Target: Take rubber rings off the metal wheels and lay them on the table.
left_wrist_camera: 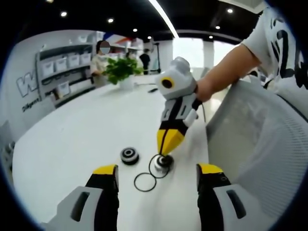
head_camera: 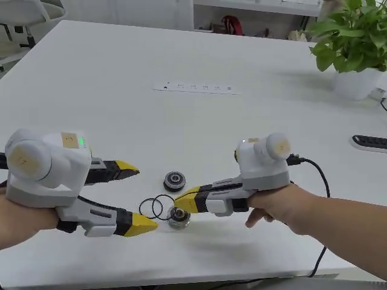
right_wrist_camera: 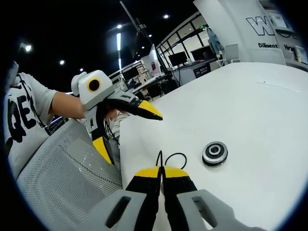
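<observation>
Head view: your right claw point(head_camera: 184, 204) is clenched on a thin rubber ring point(right_wrist_camera: 179, 154) at the near metal wheel point(head_camera: 178, 217). Your left claw point(head_camera: 134, 197) gapes just left of that wheel. Best to brace the wheel, then peel upward slowly. A second wheel point(head_camera: 174, 180) sits just beyond it.

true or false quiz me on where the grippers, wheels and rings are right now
1. The left gripper is open. True.
2. The right gripper is wide open. False: its jaws are together, with the tips at the near wheel.
3. The two wheels are stacked. False: the far wheel sits apart on the table.
4. A loose rubber ring lies on the table. True.
5. A potted plant stands at the far right of the table. True.
6. The left gripper holds the far wheel. False: nothing is between its jaws.
</observation>
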Demonstrator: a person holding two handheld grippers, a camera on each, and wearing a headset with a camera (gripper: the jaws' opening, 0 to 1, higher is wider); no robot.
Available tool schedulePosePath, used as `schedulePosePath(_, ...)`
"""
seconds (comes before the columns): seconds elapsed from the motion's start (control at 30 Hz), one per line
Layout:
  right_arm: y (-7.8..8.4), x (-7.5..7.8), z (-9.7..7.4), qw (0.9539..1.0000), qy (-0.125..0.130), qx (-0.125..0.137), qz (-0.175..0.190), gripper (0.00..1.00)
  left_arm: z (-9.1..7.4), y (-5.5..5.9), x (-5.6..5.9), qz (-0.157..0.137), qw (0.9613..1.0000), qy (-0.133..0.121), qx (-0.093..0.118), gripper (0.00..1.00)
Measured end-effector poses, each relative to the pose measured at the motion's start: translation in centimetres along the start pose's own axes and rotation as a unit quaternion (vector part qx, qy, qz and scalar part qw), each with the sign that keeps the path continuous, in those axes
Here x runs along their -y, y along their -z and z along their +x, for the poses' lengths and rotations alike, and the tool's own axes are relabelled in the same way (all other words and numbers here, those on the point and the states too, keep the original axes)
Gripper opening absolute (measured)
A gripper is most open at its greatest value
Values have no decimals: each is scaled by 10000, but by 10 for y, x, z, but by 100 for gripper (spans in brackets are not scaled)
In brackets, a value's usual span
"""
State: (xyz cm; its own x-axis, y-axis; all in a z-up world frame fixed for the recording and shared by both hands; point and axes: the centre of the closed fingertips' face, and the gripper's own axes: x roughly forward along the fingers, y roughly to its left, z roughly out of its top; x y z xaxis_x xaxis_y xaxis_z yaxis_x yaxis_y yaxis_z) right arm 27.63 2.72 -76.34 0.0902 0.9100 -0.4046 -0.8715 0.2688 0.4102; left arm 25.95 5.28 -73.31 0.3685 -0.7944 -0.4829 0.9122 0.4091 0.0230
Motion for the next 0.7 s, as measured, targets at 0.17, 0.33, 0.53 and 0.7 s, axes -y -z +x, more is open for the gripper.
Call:
schedulePosePath(0.17,-1,-3,9,10000,-54,-56,-46,0,-4,2,-1,-43,10000,-31,17,72)
schedulePosePath(0.33,0,-4,18,9998,-67,-140,-90,0,-8,5,-4,-106,9999,-91,30,73)
schedulePosePath(0.53,4,-7,27,9995,-93,-268,-141,0,-15,10,-9,-173,9997,-191,6,73)
schedulePosePath(0.7,8,-6,34,9990,-68,-398,-181,0,-20,15,-12,-225,9994,-245,-14,73)
